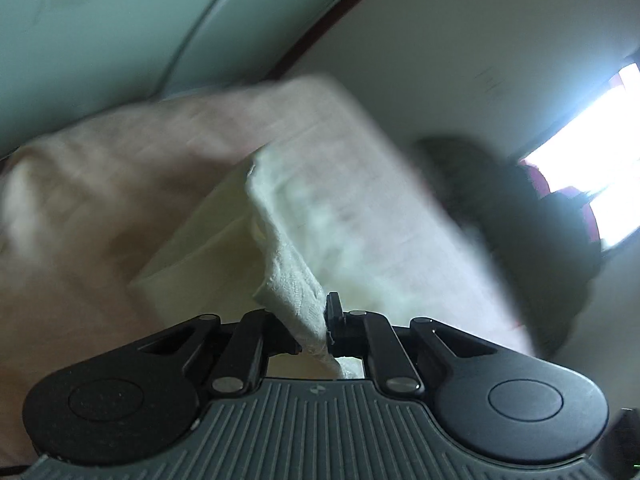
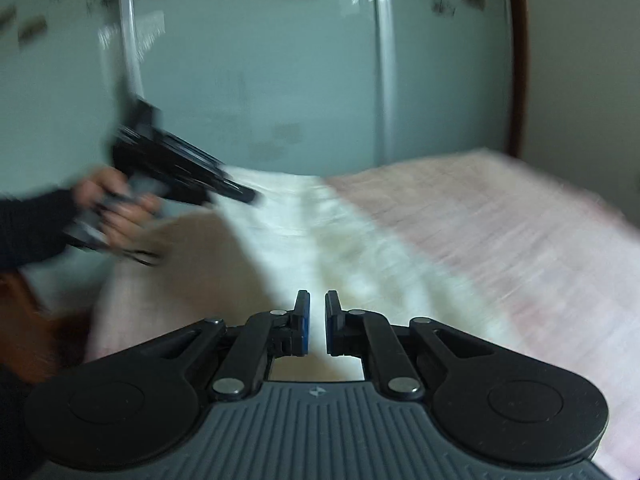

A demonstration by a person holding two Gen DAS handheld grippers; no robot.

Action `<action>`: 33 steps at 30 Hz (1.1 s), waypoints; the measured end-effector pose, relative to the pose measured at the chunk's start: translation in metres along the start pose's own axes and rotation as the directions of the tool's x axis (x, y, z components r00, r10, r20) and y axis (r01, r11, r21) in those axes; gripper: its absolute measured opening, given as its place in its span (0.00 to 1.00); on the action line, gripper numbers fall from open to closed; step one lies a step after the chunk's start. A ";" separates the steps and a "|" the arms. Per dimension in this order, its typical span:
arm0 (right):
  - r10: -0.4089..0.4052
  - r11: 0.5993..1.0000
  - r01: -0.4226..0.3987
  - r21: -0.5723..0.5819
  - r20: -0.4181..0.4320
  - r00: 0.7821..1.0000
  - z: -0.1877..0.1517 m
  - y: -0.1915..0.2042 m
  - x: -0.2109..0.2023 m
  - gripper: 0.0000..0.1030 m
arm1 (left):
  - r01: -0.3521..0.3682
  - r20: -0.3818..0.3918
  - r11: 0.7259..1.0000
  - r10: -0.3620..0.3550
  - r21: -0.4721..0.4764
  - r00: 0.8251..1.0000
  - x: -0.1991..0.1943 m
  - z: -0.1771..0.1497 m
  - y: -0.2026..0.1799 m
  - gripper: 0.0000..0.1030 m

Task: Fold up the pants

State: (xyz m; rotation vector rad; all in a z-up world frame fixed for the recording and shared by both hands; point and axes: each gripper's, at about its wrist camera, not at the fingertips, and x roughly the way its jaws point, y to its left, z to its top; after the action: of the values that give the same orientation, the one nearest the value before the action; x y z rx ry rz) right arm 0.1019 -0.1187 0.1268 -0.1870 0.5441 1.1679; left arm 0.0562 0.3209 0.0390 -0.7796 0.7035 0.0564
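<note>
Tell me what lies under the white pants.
The pants lie on a pink bedspread, which shows on both sides. The part beneath the cloth is covered. The left tool pinches one edge.

pants (image 1: 288, 264) | cream-white, rumpled | edge lifted, rest on bed

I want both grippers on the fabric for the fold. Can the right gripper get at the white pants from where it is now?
Probably yes. The right gripper has its jaws slightly apart and empty, and the white pants stretch straight ahead of it across the pink bed cover. The left gripper is off to one side.
</note>
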 end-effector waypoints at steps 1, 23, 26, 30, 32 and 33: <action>0.007 0.998 -0.007 0.054 0.011 1.000 -0.007 -0.003 0.000 0.07 | -0.030 -0.021 0.999 0.030 -0.019 0.999 0.007 -0.003 0.008 0.10; -0.125 0.258 0.023 0.966 0.010 0.992 -0.099 -0.127 -0.009 0.09 | 0.023 -0.038 0.999 -0.025 -0.041 0.999 0.000 -0.011 0.025 0.11; -0.146 0.219 0.064 0.974 -0.033 0.989 -0.102 -0.132 -0.012 0.09 | 0.026 -0.041 0.999 -0.027 -0.040 0.999 -0.001 -0.012 0.026 0.12; -0.156 0.194 0.092 0.977 -0.062 0.986 -0.105 -0.129 -0.015 0.09 | 0.029 -0.046 0.999 -0.031 -0.043 0.998 -0.001 -0.012 0.027 0.13; -0.168 0.207 0.119 0.971 -0.085 0.982 -0.108 -0.125 -0.022 0.17 | 0.031 -0.048 0.999 -0.033 -0.041 0.998 -0.001 -0.013 0.026 0.14; -0.177 0.213 0.130 0.968 -0.092 0.980 -0.108 -0.123 -0.024 0.40 | 0.032 -0.049 0.999 -0.034 -0.040 0.998 -0.001 -0.013 0.026 0.14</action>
State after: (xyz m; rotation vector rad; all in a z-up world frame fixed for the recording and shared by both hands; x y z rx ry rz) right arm 0.1740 -0.2319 0.0293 0.9034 1.1223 0.4171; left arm 0.0407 0.3312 0.0169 -0.8328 0.7378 0.0210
